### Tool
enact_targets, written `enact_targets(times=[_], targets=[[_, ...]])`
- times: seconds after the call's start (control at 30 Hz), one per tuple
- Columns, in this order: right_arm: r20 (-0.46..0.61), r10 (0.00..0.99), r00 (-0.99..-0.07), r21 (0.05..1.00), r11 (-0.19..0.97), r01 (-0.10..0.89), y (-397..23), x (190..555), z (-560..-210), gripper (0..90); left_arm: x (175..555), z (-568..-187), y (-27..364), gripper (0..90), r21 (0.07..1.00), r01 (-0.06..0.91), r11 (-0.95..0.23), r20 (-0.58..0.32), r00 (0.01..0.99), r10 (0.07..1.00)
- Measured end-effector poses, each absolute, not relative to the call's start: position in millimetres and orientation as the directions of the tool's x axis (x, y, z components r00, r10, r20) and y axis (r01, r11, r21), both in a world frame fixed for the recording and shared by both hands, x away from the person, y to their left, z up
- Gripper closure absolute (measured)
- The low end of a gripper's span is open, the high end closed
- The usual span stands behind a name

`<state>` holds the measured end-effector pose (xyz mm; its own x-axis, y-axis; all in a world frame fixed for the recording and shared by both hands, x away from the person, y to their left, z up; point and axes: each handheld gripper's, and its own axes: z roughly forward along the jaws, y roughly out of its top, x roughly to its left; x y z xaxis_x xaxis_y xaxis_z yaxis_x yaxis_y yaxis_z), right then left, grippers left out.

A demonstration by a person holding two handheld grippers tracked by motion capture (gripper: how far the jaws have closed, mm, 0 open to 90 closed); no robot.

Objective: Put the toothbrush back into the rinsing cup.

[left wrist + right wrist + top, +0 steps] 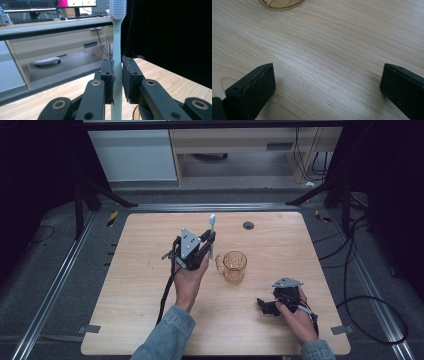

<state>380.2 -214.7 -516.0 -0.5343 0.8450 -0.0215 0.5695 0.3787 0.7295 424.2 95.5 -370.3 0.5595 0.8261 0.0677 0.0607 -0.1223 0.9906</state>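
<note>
While your left gripper's pads (110,80) pinch the toothbrush (117,50) about midway along its handle, the brush stands upright, bristle head up and tail end sticking out below the jaws. From above, your left gripper (207,241) holds that toothbrush (212,232) lifted off the table (150,310), just left of the amber glass mug (234,266), with the tail end near the mug's handle side but not over the mouth yet. Your right gripper (263,306) rests low on the wood nearer you and to the right of the mug, jaws spread wide with nothing between them; the right gripper view has bare wood between the two pads (254,87) and the mug's base (280,3) at the top edge, well apart. Step in hand looks like carrying the brush to drop it into the mug, grasp done, placing not yet done. Next move calls for shifting your left hand right until the handle's tail sits over the mug opening, keeping the brush near vertical, lowering it inside, then letting go. Watch the rim: a clipped edge could tip the mug. Right gripper could steady the mug if needed.
</note>
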Motion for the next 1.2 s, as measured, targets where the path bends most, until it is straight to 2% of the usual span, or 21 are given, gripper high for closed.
enact_targets(times=[0.53,1.2], targets=[[-0.023,0.841,-0.540,0.730,0.383,0.566,-215,380,-516,0.4,436,-376,93,79.1,0.998,0.042,-0.048,0.014,0.590,0.807],[-0.020,0.842,-0.538,0.728,0.382,0.570,-214,380,-516,0.4,443,-393,81,79.1,0.999,0.032,-0.029,0.004,0.612,0.791]])
